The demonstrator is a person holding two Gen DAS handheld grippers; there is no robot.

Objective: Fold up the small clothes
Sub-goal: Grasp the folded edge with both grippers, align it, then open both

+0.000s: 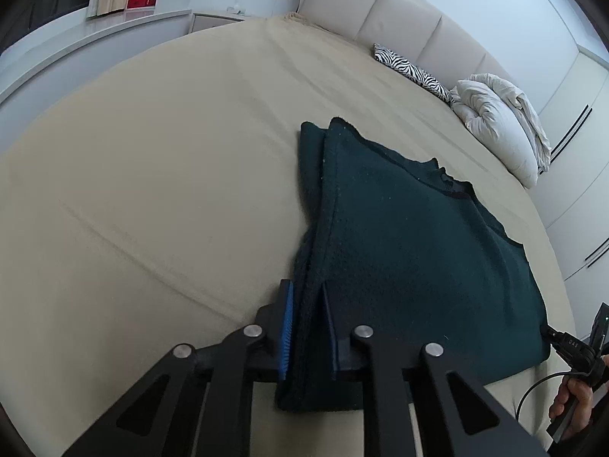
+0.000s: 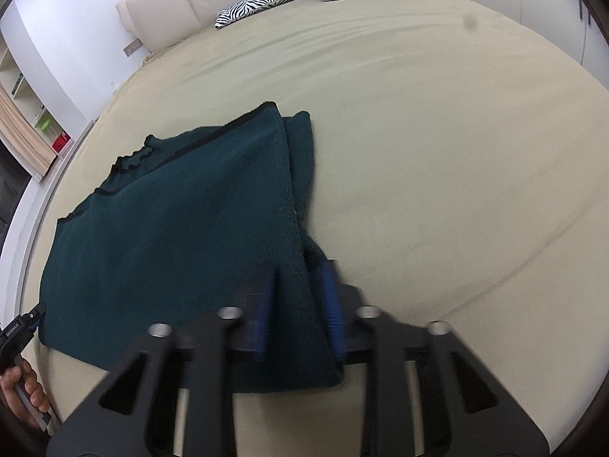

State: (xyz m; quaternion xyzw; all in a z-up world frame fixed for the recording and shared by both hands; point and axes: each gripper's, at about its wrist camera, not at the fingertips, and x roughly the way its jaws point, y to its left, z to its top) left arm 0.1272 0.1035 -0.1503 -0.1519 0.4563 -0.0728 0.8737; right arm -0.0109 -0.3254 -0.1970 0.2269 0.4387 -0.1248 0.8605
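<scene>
A dark green knitted sweater point(image 1: 411, 236) lies flat on the beige bed point(image 1: 160, 160), its sides folded in. My left gripper point(image 1: 308, 289) is shut on the sweater's near left hem corner, cloth bunched between the blue pads. In the right wrist view the same sweater point(image 2: 182, 221) spreads to the left, and my right gripper point(image 2: 300, 270) is shut on its near right hem corner. Each gripper also shows at the edge of the other's view, the right one point(image 1: 571, 346) and the left one point(image 2: 23, 327).
A zebra-print cushion point(image 1: 411, 70) and a white folded duvet point(image 1: 502, 122) lie at the head of the bed by the padded headboard point(image 1: 380, 7). White wardrobe doors point(image 1: 578, 144) stand to the right. A white ledge point(image 1: 76, 45) runs along the far left side.
</scene>
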